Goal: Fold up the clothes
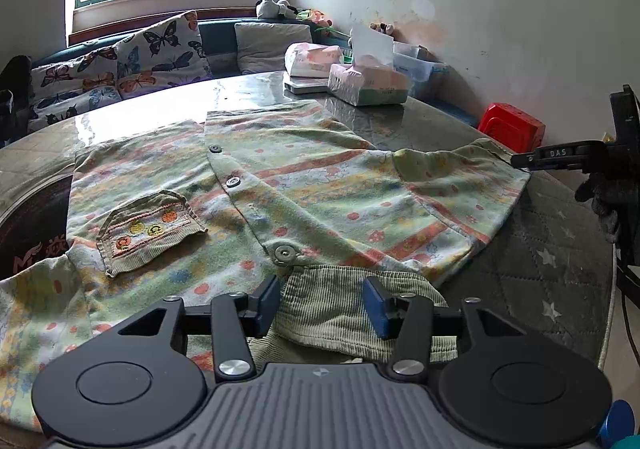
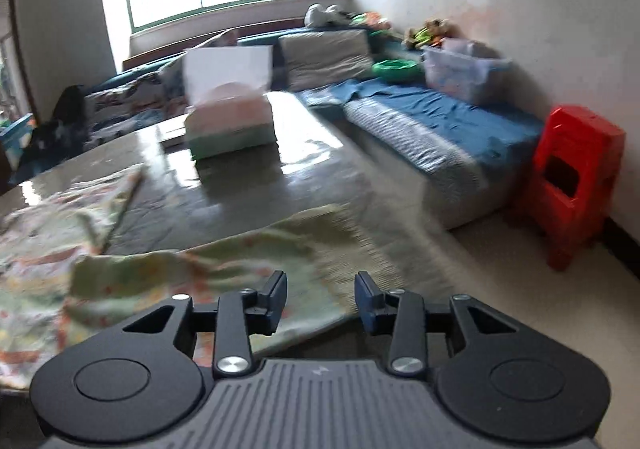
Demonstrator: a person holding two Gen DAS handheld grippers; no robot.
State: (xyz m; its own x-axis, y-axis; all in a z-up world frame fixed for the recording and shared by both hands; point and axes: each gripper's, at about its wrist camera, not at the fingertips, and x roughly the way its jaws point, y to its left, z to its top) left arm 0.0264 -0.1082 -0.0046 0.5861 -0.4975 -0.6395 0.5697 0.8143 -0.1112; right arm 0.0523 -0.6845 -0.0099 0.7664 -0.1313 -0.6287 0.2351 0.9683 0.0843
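Close in, my left gripper (image 1: 322, 303) hangs with jaws spread over the corduroy collar (image 1: 340, 313) of a patterned shirt (image 1: 280, 189) spread buttoned on the surface (image 1: 240, 89). My right gripper (image 2: 321, 299), jaws likewise parted, hovers over its right sleeve (image 2: 256, 261). Soft, light cloth; seams give the best hold. Farther off, a tissue box (image 1: 366, 83) shows one tissue.

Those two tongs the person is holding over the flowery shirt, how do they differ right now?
The left tongs sit over the shirt's green corduroy collar, near the snap buttons; the right tongs sit over the sleeve end at the table's edge. The left view is sharp; the right view is blurred, as if moving. Shared: both are black with blue fingertips, both open and holding nothing.
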